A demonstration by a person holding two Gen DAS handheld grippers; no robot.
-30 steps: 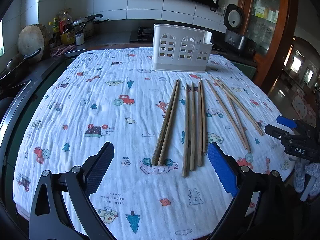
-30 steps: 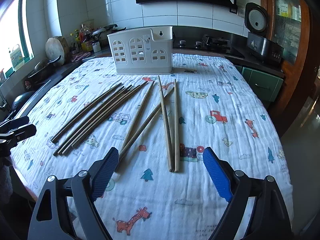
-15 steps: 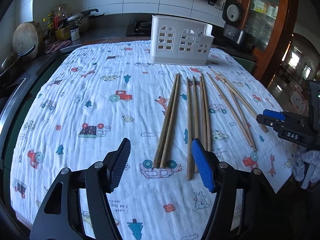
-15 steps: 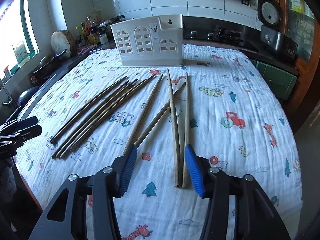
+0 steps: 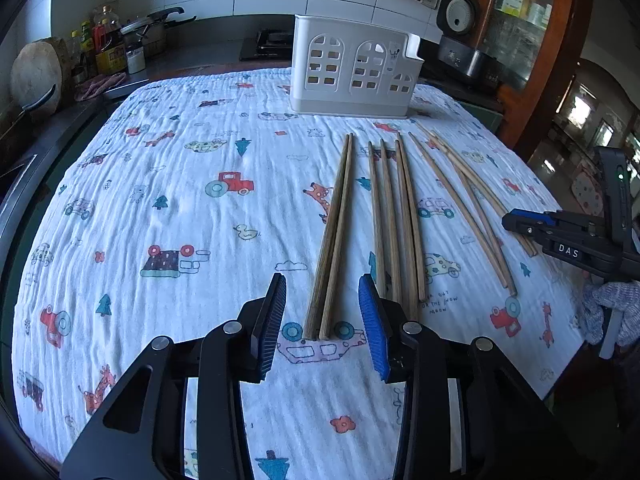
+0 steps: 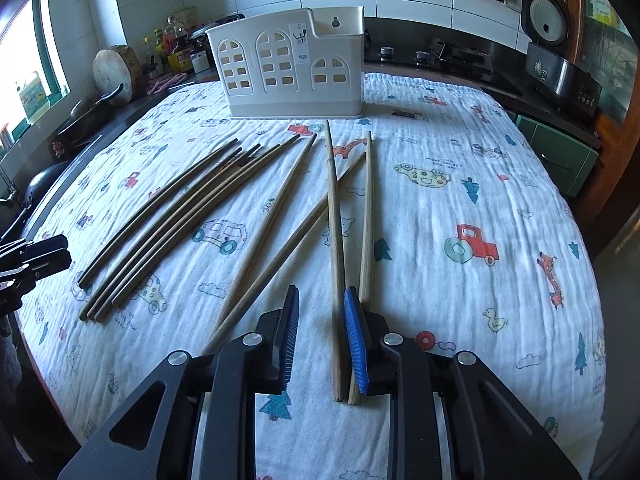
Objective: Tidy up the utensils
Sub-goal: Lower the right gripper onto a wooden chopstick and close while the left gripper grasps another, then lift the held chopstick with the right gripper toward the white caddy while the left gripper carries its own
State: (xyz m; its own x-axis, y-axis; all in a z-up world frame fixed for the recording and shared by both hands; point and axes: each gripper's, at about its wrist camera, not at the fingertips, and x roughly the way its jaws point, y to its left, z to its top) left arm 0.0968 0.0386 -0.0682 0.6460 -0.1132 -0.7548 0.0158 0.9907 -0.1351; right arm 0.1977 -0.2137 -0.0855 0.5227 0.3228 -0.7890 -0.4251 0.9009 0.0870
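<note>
Several wooden chopsticks lie on a patterned cloth in front of a white slotted utensil holder (image 5: 354,70), which also shows in the right wrist view (image 6: 294,66). My left gripper (image 5: 322,300) is open, its fingers on either side of the near ends of a dark chopstick pair (image 5: 334,240). My right gripper (image 6: 320,310) is open, narrower, low over the cloth. One light chopstick (image 6: 335,248) runs between its fingers and a second (image 6: 366,216) lies under the blue finger (image 6: 354,336). Nothing is gripped.
The table (image 5: 120,200) is covered by a white cloth with cartoon prints. Kitchen counters with bottles (image 5: 104,44), a stove and a rice cooker (image 6: 546,20) stand behind. The right gripper shows at the table's right edge (image 5: 568,236).
Both grippers have moved forward and down toward the chopstick ends, and both jaws have narrowed around their chopstick pairs.
</note>
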